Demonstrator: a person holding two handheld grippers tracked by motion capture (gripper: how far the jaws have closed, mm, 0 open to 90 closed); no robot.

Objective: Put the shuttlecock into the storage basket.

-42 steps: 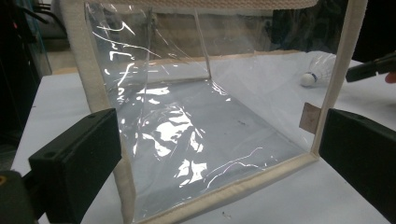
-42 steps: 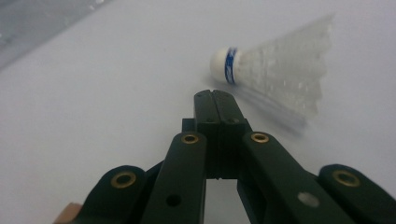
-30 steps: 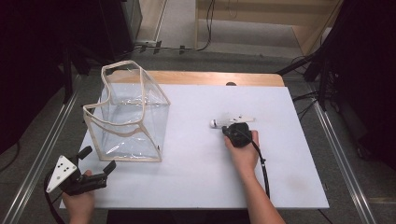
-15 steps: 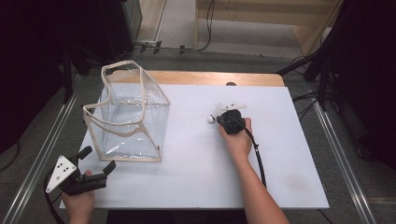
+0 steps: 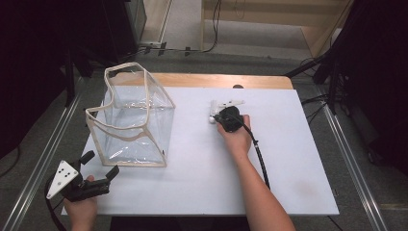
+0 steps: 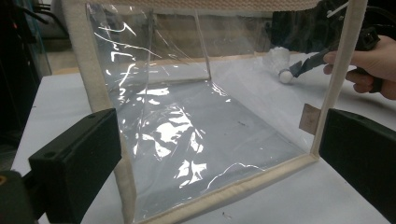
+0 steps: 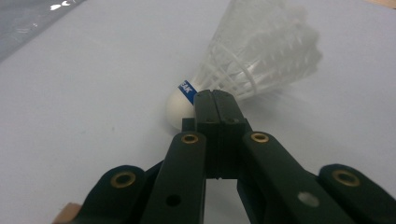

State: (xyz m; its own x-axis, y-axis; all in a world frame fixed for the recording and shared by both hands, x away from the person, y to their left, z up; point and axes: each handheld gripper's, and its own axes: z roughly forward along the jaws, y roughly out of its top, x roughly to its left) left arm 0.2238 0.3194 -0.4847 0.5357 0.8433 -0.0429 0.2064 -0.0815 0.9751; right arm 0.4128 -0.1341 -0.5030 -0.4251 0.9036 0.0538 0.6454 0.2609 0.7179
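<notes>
A white feather shuttlecock (image 7: pixel 252 56) lies on its side on the white table top (image 5: pixel 288 159), right of centre, its cork (image 5: pixel 210 119) toward the bag. My right gripper (image 7: pixel 212 100) is shut, jaws pressed together with nothing between them, tips right against the cork. It also shows past the bag as the right gripper (image 6: pixel 299 70). A clear plastic bag (image 5: pixel 132 120) with cream edging stands open at the left. My left gripper (image 5: pixel 101 164) hovers at the table's front left corner, open, facing the bag's near wall (image 6: pixel 196 130).
A wooden strip (image 5: pixel 216 80) runs along the table's far edge. Metal rails (image 5: pixel 43 159) flank the table on both sides. The right gripper's cable (image 5: pixel 260 159) trails back along the forearm.
The right gripper has moved away from the person and slightly left, up to the shuttlecock, which seems nudged a little leftward. Left gripper and bag stay still.
</notes>
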